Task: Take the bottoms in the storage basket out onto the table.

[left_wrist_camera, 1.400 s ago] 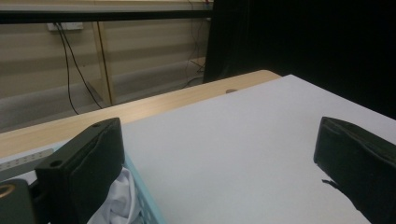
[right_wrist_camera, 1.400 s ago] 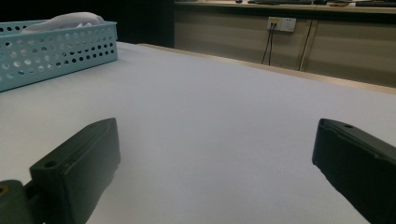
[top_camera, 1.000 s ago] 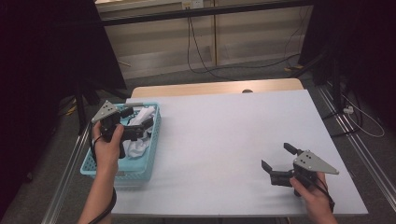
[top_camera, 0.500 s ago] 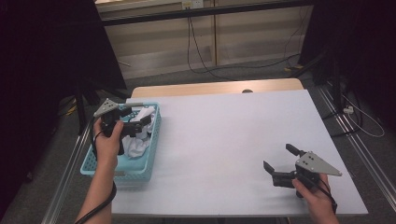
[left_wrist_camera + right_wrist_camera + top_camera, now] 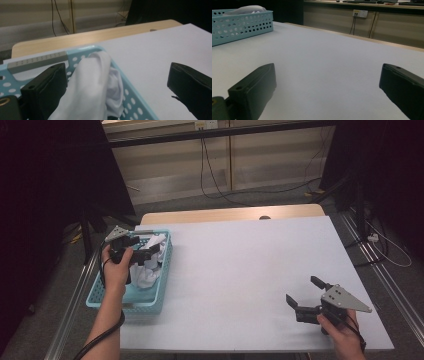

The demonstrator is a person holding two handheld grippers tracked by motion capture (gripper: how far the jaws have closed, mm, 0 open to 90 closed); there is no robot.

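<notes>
A light blue perforated basket (image 5: 131, 301) stands at the table's left edge with crumpled white cloth (image 5: 147, 275) in it. My left gripper (image 5: 152, 252) hovers over the basket's far half, open. In the left gripper view the white cloth (image 5: 92, 85) bulges up beside the left jaw, and the right jaw hangs outside the basket rim (image 5: 132, 100), over the table. My right gripper (image 5: 302, 290) rests open near the front right of the table, nothing between its jaws. From the right gripper view the basket (image 5: 242, 25) sits far off at the upper left.
A white sheet (image 5: 250, 270) covers the table, with a strip of bare wood (image 5: 225, 215) along its far edge. Cables hang against the back wall (image 5: 215, 165). Metal rails (image 5: 380, 270) run along both sides of the table.
The left gripper has shifted only slightly over the basket, and the cloth now lies bunched lower beside it. The right gripper has drifted a little to the right.
</notes>
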